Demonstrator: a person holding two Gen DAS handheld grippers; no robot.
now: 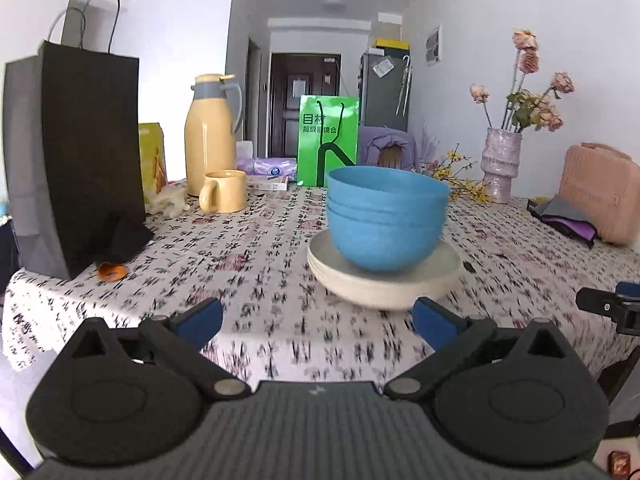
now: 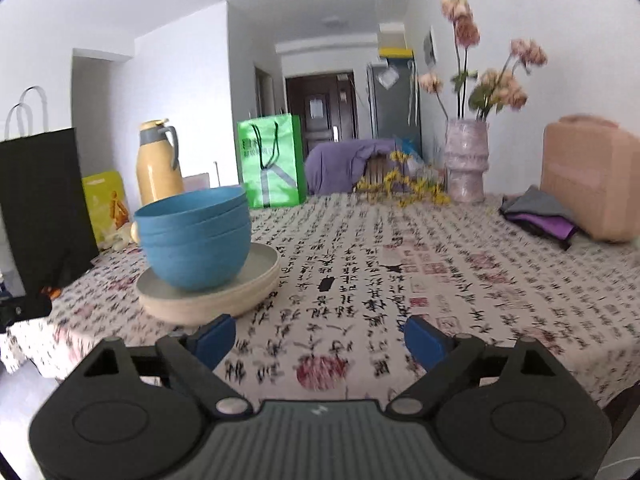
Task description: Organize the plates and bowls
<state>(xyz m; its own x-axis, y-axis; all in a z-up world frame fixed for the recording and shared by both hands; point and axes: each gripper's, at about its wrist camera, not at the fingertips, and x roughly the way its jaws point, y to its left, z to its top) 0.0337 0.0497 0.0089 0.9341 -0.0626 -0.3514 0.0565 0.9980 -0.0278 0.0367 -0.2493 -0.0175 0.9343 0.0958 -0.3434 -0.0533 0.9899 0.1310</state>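
Blue pads sit on the tips of both grippers. The left gripper (image 1: 318, 322) has its jaws spread very wide, with nothing between them, only the tablecloth (image 1: 248, 256) below. Its right pad looks close to the edge of the plates, but I cannot tell if it touches. The right gripper (image 2: 320, 340) is spread wide too and holds nothing. It hangs over the bare cloth, to the right of the dishes. A bit of the right gripper also shows at the right edge of the left wrist view.

Just past the left gripper sits the stack of cream plates (image 1: 384, 280) on the table. On top of the plates sit the blue bowls (image 1: 386, 220), tucked one inside the other. In the right wrist view the plates (image 2: 212, 296) and bowls (image 2: 196, 236) are off to the left, near the left pad.

Further back on the left stand a black paper bag (image 1: 80, 152), a yellow mug (image 1: 224, 192) and a tall yellow jug (image 1: 210, 132). Behind the bowls stands a green bag (image 1: 326, 144). On the right are a pink vase (image 1: 502, 164) with dry flowers and a pink case (image 1: 596, 192) with folded cloths beside it. Far away there is a dark door (image 1: 304, 100).
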